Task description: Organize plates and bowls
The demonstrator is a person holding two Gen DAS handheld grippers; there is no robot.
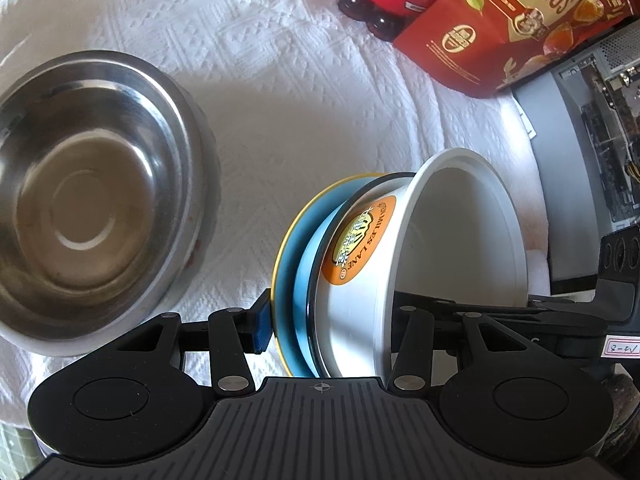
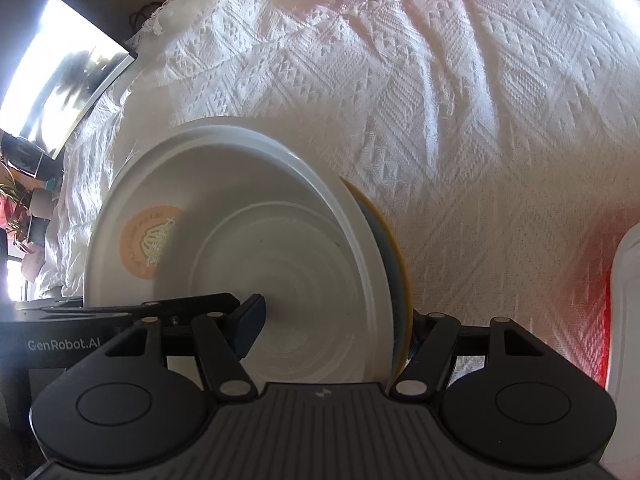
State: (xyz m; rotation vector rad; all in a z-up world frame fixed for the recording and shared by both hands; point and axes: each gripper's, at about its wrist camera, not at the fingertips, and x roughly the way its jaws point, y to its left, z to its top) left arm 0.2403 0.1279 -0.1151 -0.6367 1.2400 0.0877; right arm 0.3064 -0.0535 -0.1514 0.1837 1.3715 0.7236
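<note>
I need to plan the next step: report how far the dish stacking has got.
Done: the white bowl already sits nested on the blue plate. In hand: both the left tool and the right tool clamp that tilted stack. Left: the steel bowl sits apart on the white cloth, not yet stacked.

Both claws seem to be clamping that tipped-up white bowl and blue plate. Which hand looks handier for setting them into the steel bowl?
Probably the left gripper: its view has the steel bowl right beside the white bowl and blue plate. The right gripper sees only cloth.
</note>
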